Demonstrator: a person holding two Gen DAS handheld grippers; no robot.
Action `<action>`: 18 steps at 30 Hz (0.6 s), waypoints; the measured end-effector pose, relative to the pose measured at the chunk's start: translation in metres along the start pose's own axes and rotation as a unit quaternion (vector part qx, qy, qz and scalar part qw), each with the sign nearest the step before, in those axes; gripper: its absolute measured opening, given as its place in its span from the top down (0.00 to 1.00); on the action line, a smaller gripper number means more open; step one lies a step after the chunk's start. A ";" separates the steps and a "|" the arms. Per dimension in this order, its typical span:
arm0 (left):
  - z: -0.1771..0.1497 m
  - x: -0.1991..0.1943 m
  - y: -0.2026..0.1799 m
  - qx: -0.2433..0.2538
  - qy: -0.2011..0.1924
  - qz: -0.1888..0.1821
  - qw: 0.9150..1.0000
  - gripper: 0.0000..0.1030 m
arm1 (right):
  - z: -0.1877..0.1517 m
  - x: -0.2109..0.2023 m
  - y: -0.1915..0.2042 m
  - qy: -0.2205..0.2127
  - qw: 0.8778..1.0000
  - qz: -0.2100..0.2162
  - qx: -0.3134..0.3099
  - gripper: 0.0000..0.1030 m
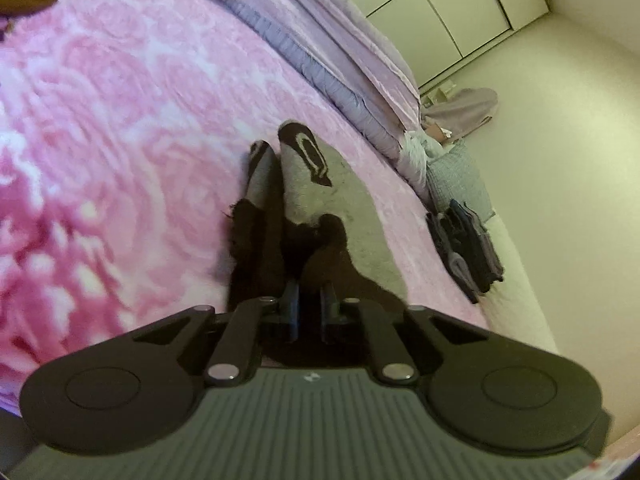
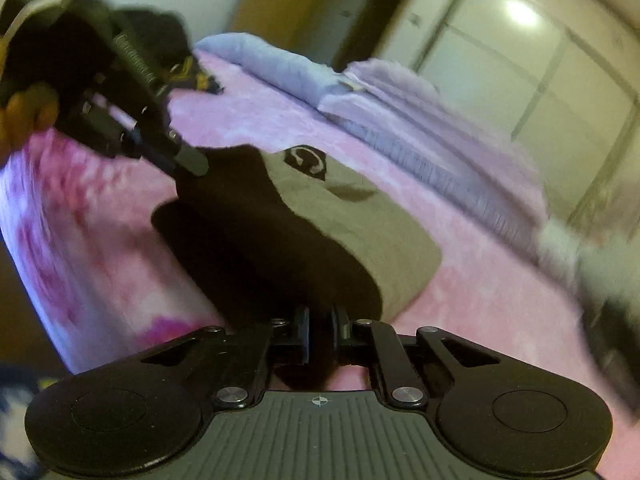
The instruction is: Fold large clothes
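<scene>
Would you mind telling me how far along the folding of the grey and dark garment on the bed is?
Midway, by the look of it. Done: the grey and dark garment lies on the pink blanket, partly doubled over itself. In hand: the left gripper and right gripper each pinch its dark edge. Left: laying that edge down, any further folds, perhaps stacking it with the dark folded clothes at the bed's edge.

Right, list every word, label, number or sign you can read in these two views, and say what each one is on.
No readable text in either view.
Garment: a dark emblem on the grey fabric, a shape only, no letters legible.
Left gripper body: a small round mark, no letters.
Right gripper body: a small crosshair mark, no letters.
Dark folded stack at the bed edge: nothing legible.
</scene>
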State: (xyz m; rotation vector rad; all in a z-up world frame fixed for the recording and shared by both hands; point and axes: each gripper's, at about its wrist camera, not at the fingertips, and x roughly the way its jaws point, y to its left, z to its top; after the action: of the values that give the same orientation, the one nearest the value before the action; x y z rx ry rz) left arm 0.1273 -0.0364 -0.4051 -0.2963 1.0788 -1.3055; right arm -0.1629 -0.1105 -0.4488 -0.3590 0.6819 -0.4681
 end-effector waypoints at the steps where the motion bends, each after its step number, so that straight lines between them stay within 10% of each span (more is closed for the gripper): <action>1: -0.005 0.000 0.001 0.010 -0.003 0.009 1.000 0.94 | -0.003 -0.002 0.005 -0.005 0.999 -0.015 -0.029 0.95; 7: -0.033 0.009 0.011 0.035 -0.004 0.049 0.998 0.90 | -0.036 0.015 0.038 0.036 0.983 -0.044 -0.175 0.97; 13: -0.008 -0.017 -0.027 0.102 -0.013 0.081 0.991 0.84 | -0.006 0.004 -0.012 0.055 0.998 0.025 0.024 0.71; 18: 0.010 -0.030 -0.056 0.138 -0.035 0.065 0.988 0.84 | 0.014 -0.018 -0.069 -0.002 0.970 0.078 0.229 0.58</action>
State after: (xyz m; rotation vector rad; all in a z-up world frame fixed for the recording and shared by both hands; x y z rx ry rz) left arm 0.1035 -0.0308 -0.3452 -0.0624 0.8326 -1.2976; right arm -0.1858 -0.1567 -0.3984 0.1290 0.5717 -0.4583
